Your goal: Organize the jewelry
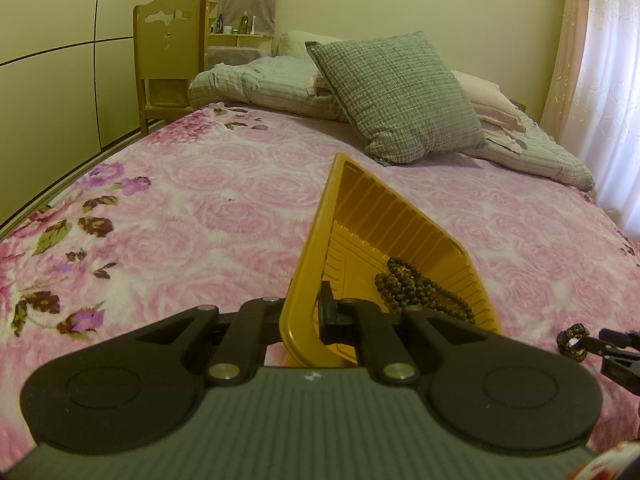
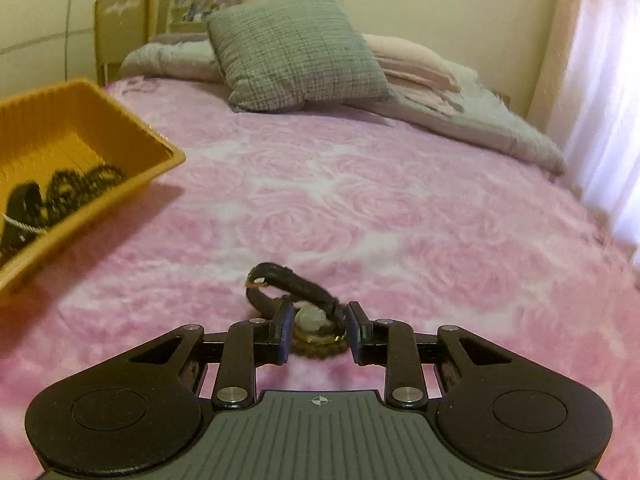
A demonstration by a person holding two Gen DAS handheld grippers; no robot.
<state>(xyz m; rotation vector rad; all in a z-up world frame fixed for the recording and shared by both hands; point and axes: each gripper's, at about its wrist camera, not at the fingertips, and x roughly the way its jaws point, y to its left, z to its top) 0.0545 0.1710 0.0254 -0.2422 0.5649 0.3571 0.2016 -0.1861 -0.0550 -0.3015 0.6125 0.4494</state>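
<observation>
So far, your left tool pinches the tray wall and holds it tilted above the bed, with the beads already inside. Your right tool stands part open, its fingers either side of the watch, which lies on the bed, not yet gripped. By my reckoning the watch is what remains; nothing else loose shows.
</observation>
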